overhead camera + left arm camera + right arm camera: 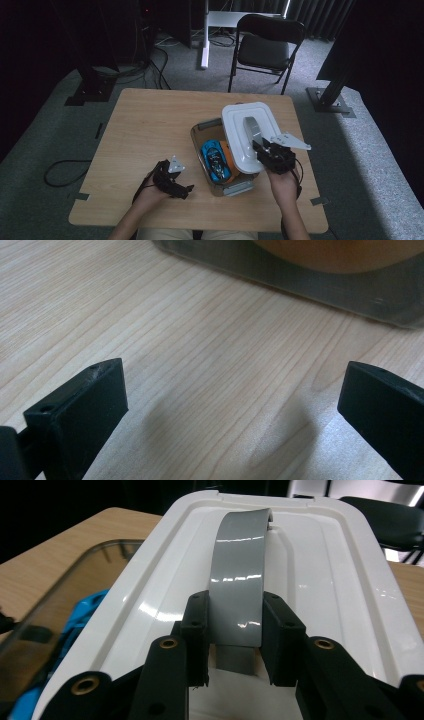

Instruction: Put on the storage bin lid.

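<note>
Jaws of the right hand-held gripper (pixel 234 630) pinch the grey curved plastic handle (pixel 239 580) of a white rectangular plastic lid (pixel 320 585), one black pad on each side of the strap. In the high view that right hand-held gripper (pixel 264 149) holds the white lid (pixel 240 131) tilted over the right half of a clear rectangular plastic storage box (pixel 216 187), which stands on the light wooden worktop (pixel 145 125) right of its middle. The box's left half is uncovered, and inside it lies a blue toy car (pixel 215 159) with an orange thing just beside it, partly under the lid. The right gripper view shows the clear rim of the box (pixel 60 590) and a patch of the blue car (pixel 80 615) to the left of the lid. The left hand-held gripper (pixel 181 190) rests low on the worktop near its front edge, left of the box and apart from it. In the left gripper view its jaws (pixel 232 405) stand spread wide with bare wood (pixel 165 320) between them, and the box's clear wall (pixel 300 275) lies ahead.
</note>
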Available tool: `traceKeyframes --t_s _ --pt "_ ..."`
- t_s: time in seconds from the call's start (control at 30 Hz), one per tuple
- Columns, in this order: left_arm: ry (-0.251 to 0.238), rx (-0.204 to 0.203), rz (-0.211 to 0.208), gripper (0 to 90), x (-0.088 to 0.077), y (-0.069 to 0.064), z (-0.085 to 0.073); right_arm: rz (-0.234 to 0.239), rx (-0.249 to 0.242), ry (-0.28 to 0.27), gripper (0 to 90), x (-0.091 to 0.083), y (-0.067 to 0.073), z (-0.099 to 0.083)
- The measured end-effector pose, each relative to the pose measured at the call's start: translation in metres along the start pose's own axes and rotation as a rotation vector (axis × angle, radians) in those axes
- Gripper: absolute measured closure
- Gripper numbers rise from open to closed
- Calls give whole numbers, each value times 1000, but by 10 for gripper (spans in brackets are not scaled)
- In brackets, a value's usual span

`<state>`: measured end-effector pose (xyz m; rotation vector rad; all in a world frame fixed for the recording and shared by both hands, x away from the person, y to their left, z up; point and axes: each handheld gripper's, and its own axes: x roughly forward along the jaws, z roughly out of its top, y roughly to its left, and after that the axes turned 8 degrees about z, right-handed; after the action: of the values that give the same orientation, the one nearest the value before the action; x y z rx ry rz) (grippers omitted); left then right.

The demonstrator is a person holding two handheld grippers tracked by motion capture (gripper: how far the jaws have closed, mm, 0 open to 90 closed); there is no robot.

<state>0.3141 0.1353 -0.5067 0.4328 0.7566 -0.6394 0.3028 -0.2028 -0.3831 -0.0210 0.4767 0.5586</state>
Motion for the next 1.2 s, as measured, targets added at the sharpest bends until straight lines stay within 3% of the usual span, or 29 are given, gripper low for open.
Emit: traceKeyframes --t_s 0.23,0.63,1.2 --pt "-2 -4 5 3 -1 0 -1 66 -19 23 676 13 23 -3" --pt "-6 -5 9 3 -1 -1 -2 135 -42 57 676 29 47 -7" --pt "-7 -5 8 3 -2 0 -4 150 -57 97 675 33 63 -12"
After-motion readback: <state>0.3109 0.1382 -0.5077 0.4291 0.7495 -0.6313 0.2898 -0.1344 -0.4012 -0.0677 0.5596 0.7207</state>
